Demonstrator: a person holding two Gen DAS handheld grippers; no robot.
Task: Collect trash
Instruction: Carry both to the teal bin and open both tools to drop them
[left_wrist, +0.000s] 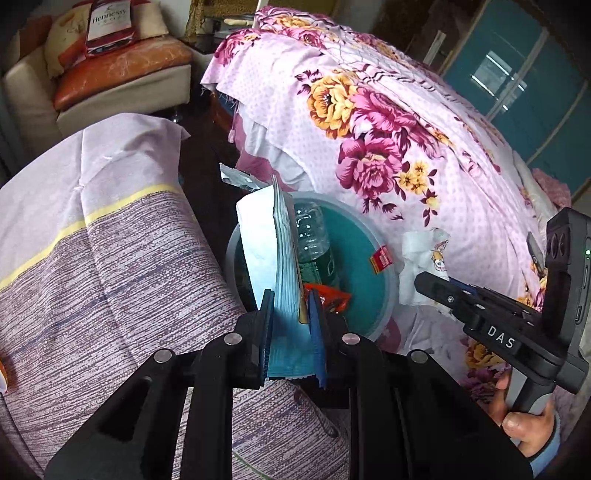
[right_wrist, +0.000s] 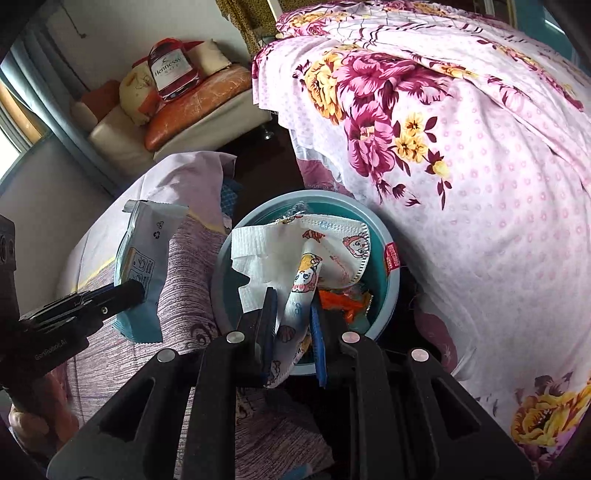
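my left tool (left_wrist: 290, 295) clamped on a blue-and-white wrapper (left_wrist: 275, 236), right tool (right_wrist: 293, 301) pinching a printed face mask (right_wrist: 325, 247) (cartoon kids on it), both hanging over the teal bin (right_wrist: 392, 291) between the beds, bottle (left_wrist: 314, 236) and orange wrapper (left_wrist: 332, 295) already inside

Rig look: two black handheld tools, blue pads.
Left tool (left_wrist: 291, 325) and right tool (right_wrist: 293, 325): matte black linkage arms, round silver pivot pins, ribbed blue finger pads (left_wrist: 316, 325). Right unit's side reads "DAS" in white, small screws along the finger, green LED on its camera block; left unit carries faint grey lettering. Blue sleeve cuff (left_wrist: 546, 448) at the wrist.
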